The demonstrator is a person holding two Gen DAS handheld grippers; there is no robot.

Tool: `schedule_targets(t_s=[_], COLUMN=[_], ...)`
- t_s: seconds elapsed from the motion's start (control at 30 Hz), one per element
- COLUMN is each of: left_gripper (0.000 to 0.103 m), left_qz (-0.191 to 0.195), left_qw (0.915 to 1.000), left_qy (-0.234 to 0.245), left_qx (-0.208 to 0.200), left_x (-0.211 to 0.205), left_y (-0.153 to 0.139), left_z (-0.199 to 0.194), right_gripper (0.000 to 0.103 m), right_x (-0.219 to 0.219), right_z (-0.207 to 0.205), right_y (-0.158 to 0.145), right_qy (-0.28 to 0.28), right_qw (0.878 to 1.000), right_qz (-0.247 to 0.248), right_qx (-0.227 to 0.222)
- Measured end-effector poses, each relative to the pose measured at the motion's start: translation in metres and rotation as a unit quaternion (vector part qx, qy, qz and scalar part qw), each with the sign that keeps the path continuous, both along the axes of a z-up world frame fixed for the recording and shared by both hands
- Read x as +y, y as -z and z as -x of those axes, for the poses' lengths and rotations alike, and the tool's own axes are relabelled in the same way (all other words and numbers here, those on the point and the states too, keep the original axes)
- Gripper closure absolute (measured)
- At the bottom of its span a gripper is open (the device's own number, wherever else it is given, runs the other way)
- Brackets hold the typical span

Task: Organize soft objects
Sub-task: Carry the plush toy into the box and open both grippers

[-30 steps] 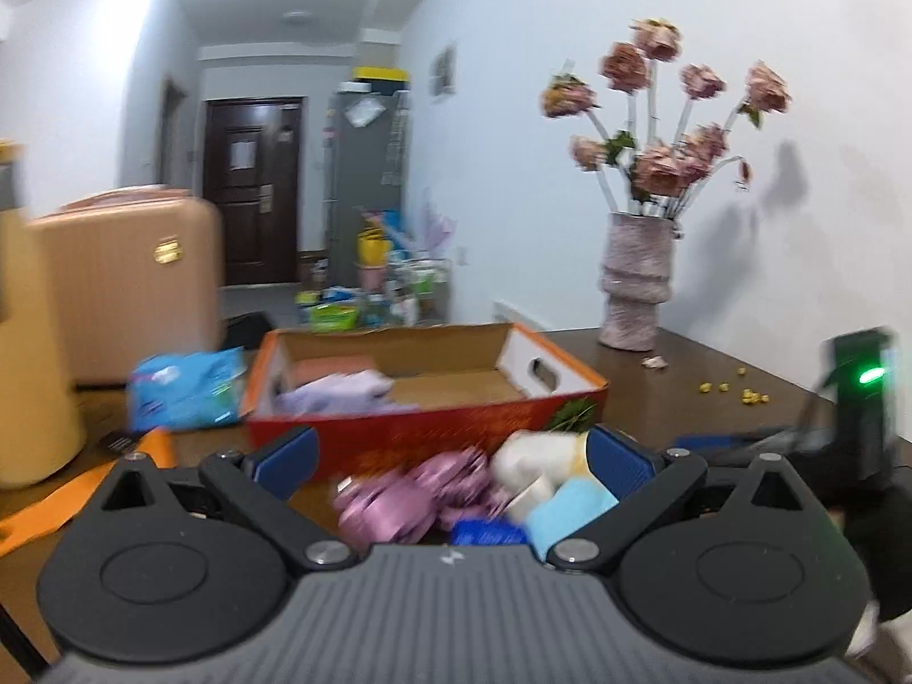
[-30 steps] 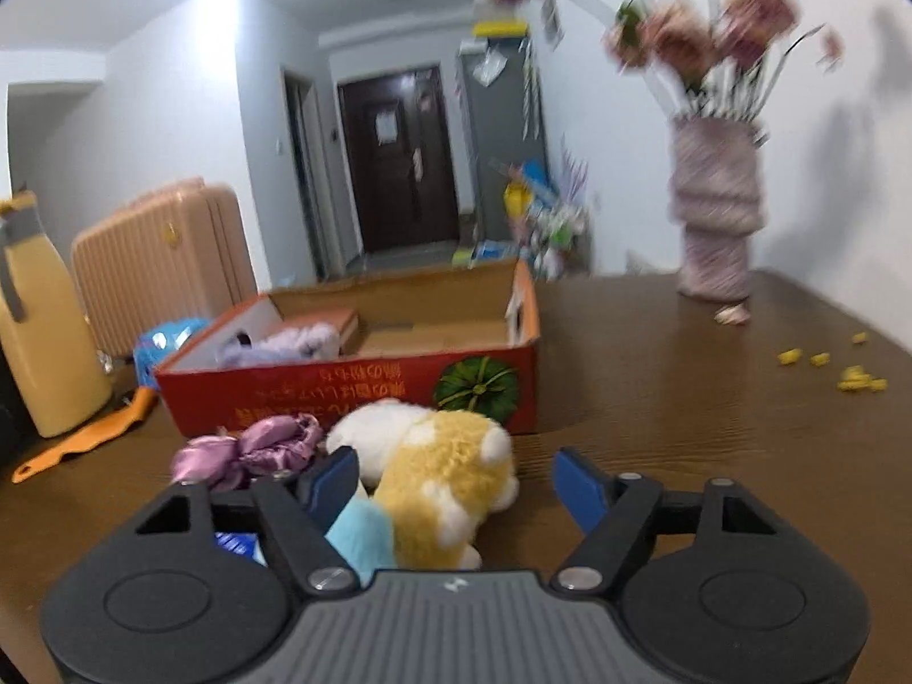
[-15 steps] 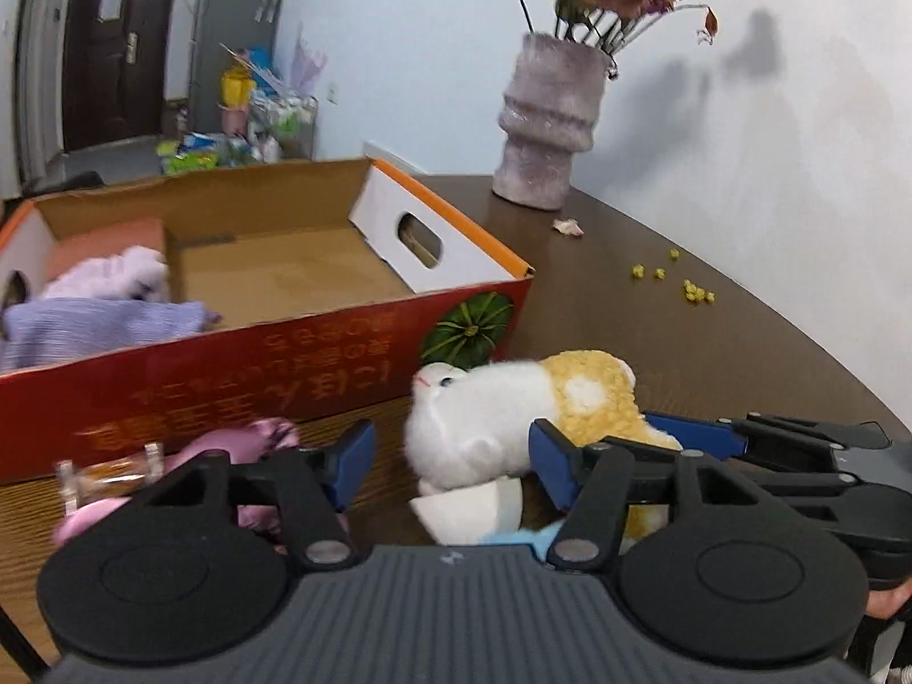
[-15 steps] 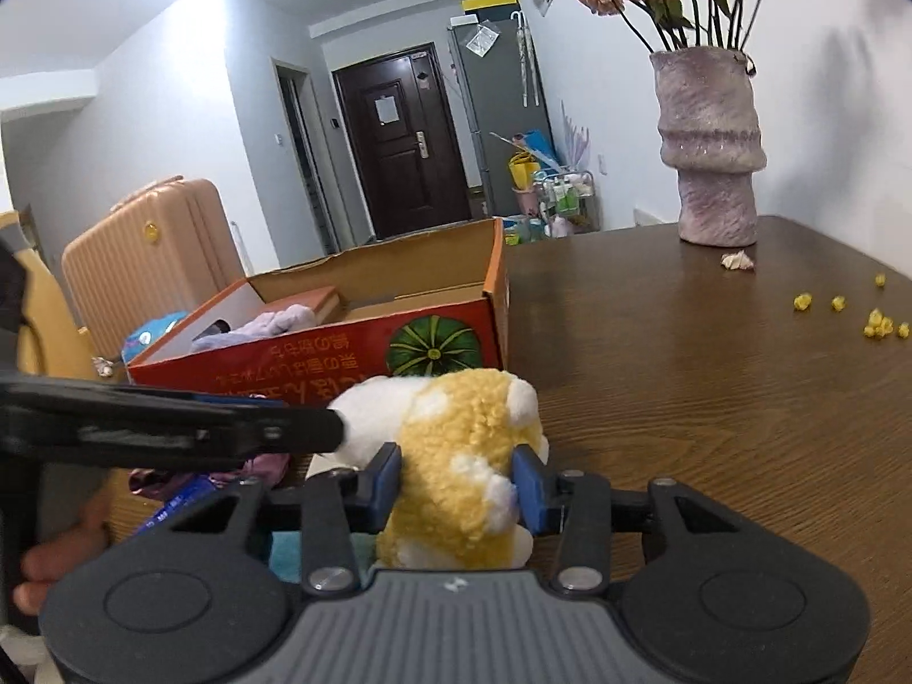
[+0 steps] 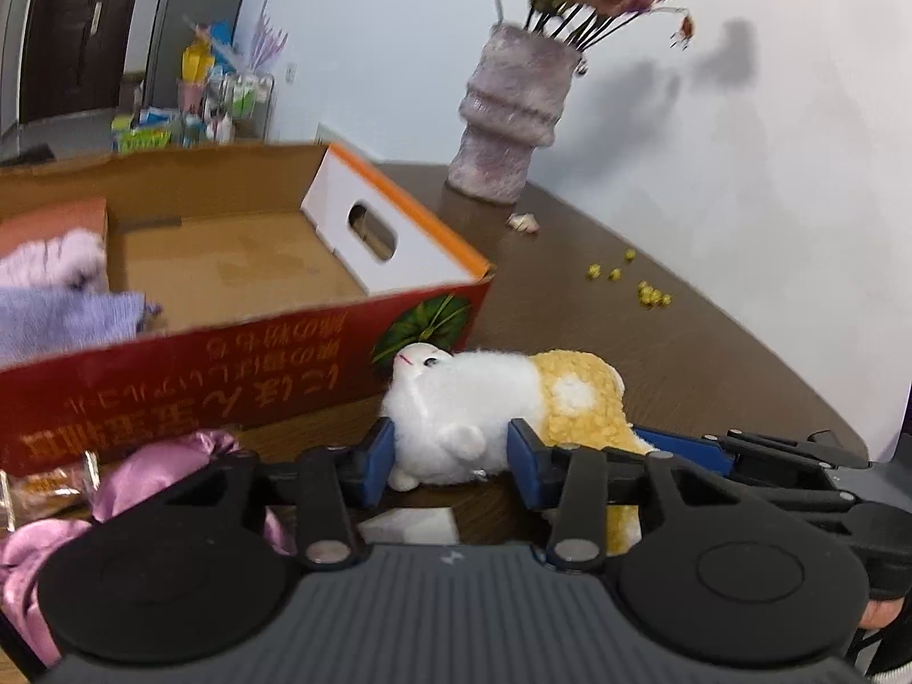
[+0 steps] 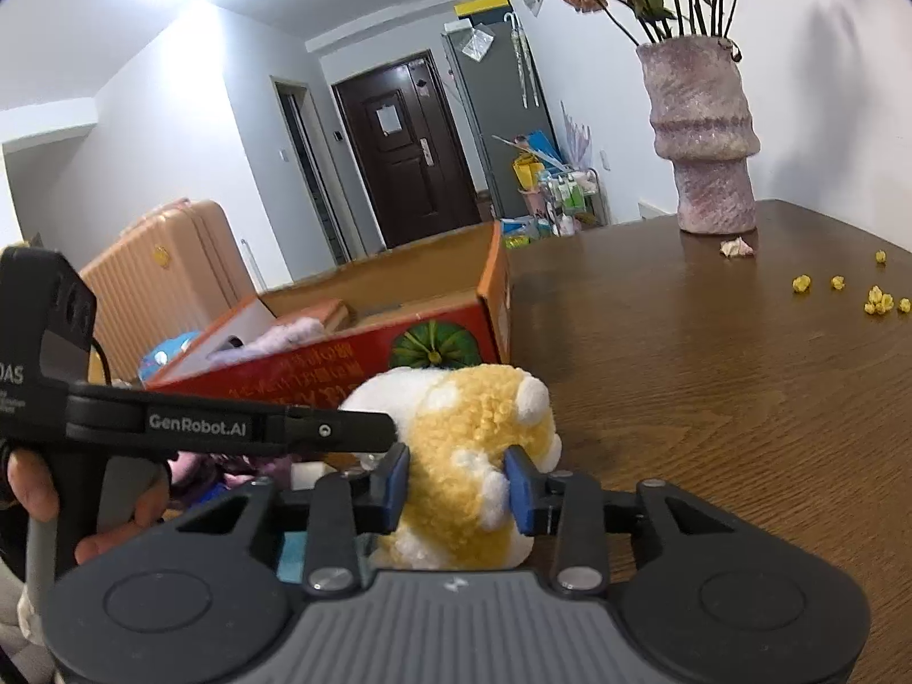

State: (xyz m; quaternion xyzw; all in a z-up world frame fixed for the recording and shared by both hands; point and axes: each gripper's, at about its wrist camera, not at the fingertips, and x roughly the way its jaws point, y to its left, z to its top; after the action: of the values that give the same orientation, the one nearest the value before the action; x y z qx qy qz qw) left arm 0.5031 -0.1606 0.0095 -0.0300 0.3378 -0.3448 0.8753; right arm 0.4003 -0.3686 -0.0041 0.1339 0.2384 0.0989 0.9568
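Both grippers clamped on one plush, just in front of the box

Left wrist: the left gripper (image 5: 450, 459), jaws just closing, pinches the white head of the plush (image 5: 490, 404) beside the box (image 5: 239, 365) — two uneven pulls could stretch it or slip a grip.
Right wrist: the right gripper (image 6: 456, 481), jaws likewise just closing, squeezes its fluffy yellow rump — white-spotted, squashy.

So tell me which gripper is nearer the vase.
Right. The right gripper is clamped on the plush's yellow end, the side toward the vase. The left gripper has just closed on its white head end, farther away, by the box.
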Motion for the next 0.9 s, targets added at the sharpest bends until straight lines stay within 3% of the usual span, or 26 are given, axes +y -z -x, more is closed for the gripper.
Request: schedule_targets(t_s=[0.23, 0.53, 0.7, 0.9], left_gripper=[0.059, 0.056, 0.056, 0.056], left_qz=[0.021, 0.029, 0.034, 0.039], left_qw=[0.9979, 0.9954, 0.9924, 0.9911], left_qy=[0.001, -0.028, -0.054, -0.068], left_qx=[-0.061, -0.087, -0.105, -0.108], left_x=[0.02, 0.051, 0.058, 0.058], left_y=[-0.051, -0.072, -0.087, -0.085], left_z=[0.058, 0.105, 0.083, 0.001], right_gripper=[0.071, 0.073, 0.073, 0.073], right_x=[0.003, 0.02, 0.028, 0.025], right_z=[0.048, 0.073, 0.038, -0.049], right_y=[-0.053, -0.078, -0.094, -0.104], right_qy=[-0.034, -0.084, -0.103, -0.117], right_qw=[0.998, 0.995, 0.993, 0.992], right_qz=[0.001, -0.007, 0.0, 0.001], right_qx=[-0.048, -0.062, -0.065, -0.05])
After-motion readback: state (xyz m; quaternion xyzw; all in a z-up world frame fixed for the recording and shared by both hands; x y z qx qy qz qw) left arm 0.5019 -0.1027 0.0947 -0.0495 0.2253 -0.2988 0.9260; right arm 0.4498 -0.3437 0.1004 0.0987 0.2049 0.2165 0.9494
